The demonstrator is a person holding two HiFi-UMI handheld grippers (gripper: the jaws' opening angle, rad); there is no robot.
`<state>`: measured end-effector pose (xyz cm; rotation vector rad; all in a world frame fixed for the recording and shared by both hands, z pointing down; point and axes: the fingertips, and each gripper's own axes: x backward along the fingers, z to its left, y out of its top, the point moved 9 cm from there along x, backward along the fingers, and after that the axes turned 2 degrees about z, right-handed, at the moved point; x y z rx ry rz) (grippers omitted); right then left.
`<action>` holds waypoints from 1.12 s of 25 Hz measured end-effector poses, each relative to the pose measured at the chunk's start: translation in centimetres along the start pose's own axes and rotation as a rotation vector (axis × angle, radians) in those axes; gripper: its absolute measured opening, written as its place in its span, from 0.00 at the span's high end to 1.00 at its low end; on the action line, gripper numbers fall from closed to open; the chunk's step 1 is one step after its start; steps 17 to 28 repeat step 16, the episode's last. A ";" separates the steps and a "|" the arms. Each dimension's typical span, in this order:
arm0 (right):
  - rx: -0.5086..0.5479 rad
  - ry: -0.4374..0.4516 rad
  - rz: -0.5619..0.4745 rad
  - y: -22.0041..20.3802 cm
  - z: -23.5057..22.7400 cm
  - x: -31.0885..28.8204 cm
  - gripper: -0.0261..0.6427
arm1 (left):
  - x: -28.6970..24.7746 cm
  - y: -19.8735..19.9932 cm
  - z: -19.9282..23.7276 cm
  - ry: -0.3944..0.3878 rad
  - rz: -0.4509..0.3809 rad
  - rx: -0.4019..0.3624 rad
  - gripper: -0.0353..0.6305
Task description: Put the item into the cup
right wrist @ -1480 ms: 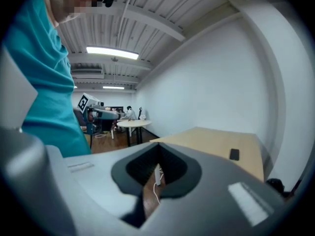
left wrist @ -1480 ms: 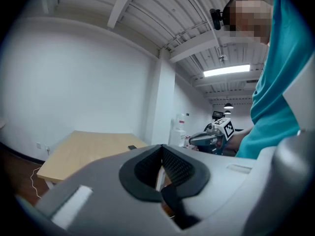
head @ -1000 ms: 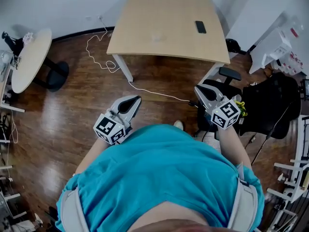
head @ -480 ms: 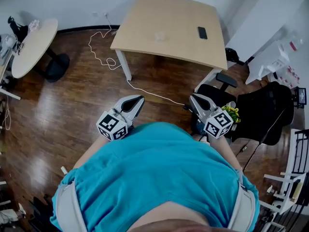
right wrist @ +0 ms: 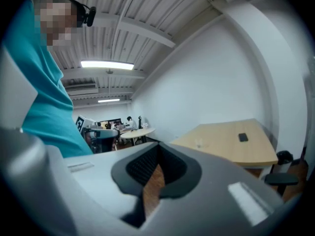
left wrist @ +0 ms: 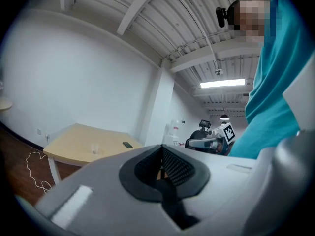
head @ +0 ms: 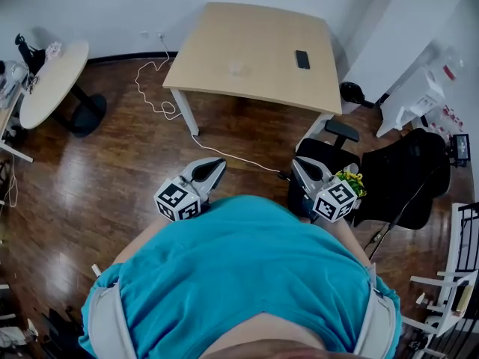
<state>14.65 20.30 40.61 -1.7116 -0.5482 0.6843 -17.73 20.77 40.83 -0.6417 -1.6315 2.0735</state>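
Note:
A small clear cup point(head: 238, 69) stands on the light wooden table point(head: 217, 36) far ahead of me. A flat black item point(head: 302, 59) lies on the same table, to the cup's right. I hold my left gripper point(head: 213, 167) and right gripper point(head: 301, 164) close to my torso over the wooden floor, well short of the table. Both are shut with nothing between the jaws. The left gripper view shows its shut jaws point(left wrist: 160, 149) below the distant cup point(left wrist: 94, 148) and black item point(left wrist: 127, 145). The right gripper view shows its jaws point(right wrist: 157, 149), the cup point(right wrist: 199, 143) and the item point(right wrist: 242, 137).
A white cable point(head: 161, 88) trails over the floor by the table's left leg. A round table point(head: 49, 88) stands at the left. Black office chairs point(head: 404, 178) and a white shelf point(head: 419, 96) crowd the right side, close to my right gripper.
Both grippers have drawn slightly back toward my torso, the right one shifting left. They stay shut and empty. The table's contents have not moved.

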 end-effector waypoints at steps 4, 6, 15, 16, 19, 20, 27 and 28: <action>0.025 0.014 -0.004 0.5 -0.1 -0.2 0.96 | -0.6 -0.1 0.5 -0.008 0.009 -0.012 0.94; 0.029 0.012 -0.001 0.6 -0.1 -0.3 0.96 | -0.7 0.1 0.7 -0.011 0.009 -0.019 0.94; 0.051 -0.003 -0.005 1.1 -0.3 -0.5 0.96 | -0.9 0.9 1.8 -0.014 -0.004 -0.042 0.94; 0.051 -0.005 -0.006 1.1 -0.3 -0.5 0.96 | -0.9 1.0 2.0 -0.013 -0.007 -0.046 0.94; 0.051 -0.005 -0.006 1.1 -0.3 -0.5 0.96 | -0.9 1.0 2.0 -0.013 -0.007 -0.046 0.94; 0.051 -0.005 -0.006 1.1 -0.3 -0.5 0.96 | -0.9 1.0 2.0 -0.013 -0.007 -0.046 0.94; 0.051 -0.005 -0.006 1.1 -0.3 -0.5 0.96 | -0.9 1.0 2.0 -0.013 -0.007 -0.046 0.94; 0.051 -0.005 -0.006 1.1 -0.3 -0.5 0.96 | -0.9 1.0 2.0 -0.013 -0.007 -0.046 0.94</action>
